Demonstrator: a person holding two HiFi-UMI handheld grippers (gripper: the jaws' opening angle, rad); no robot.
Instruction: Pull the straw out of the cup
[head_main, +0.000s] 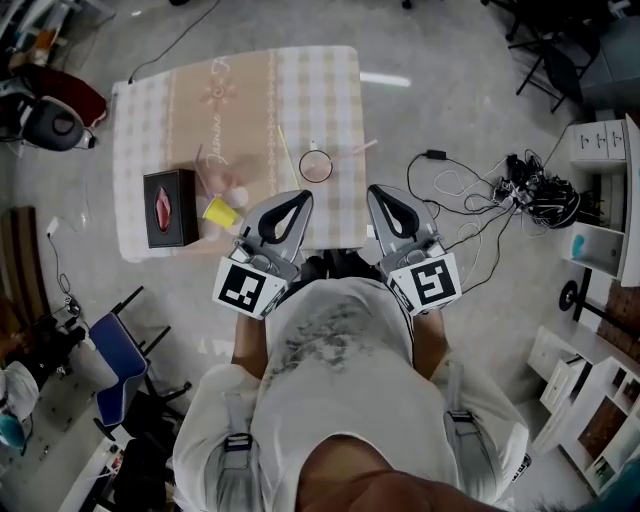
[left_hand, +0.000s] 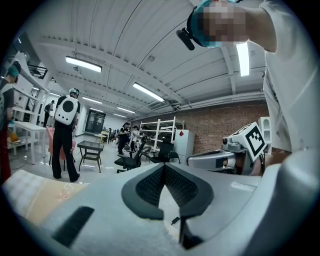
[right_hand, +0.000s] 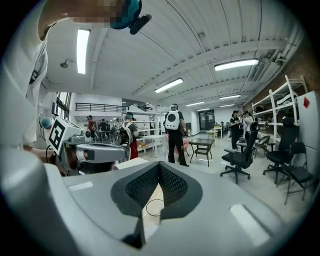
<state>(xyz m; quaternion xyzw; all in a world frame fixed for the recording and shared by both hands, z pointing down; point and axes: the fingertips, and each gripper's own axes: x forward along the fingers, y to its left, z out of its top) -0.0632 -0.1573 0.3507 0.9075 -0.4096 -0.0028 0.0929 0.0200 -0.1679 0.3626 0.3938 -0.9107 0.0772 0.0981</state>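
A clear cup (head_main: 316, 165) stands on the checked tablecloth (head_main: 170, 120) near the table's front edge, seen from above as a round rim with a short white straw (head_main: 313, 146) at its far side. My left gripper (head_main: 302, 196) hovers just in front of the table, left of the cup, shut and empty. My right gripper (head_main: 377, 192) hangs to the cup's right, also shut with nothing in it. In the right gripper view the cup's rim (right_hand: 148, 207) shows below the closed jaws (right_hand: 159, 165). The left gripper view (left_hand: 164, 166) looks level across the room and shows no cup.
A long thin straw (head_main: 287, 158) lies left of the cup and another (head_main: 363, 148) to its right. A yellow cup (head_main: 221, 213) lies on its side beside a black box (head_main: 170, 207). Cables (head_main: 470, 195) trail on the floor at right. People stand in the background (left_hand: 65, 135).
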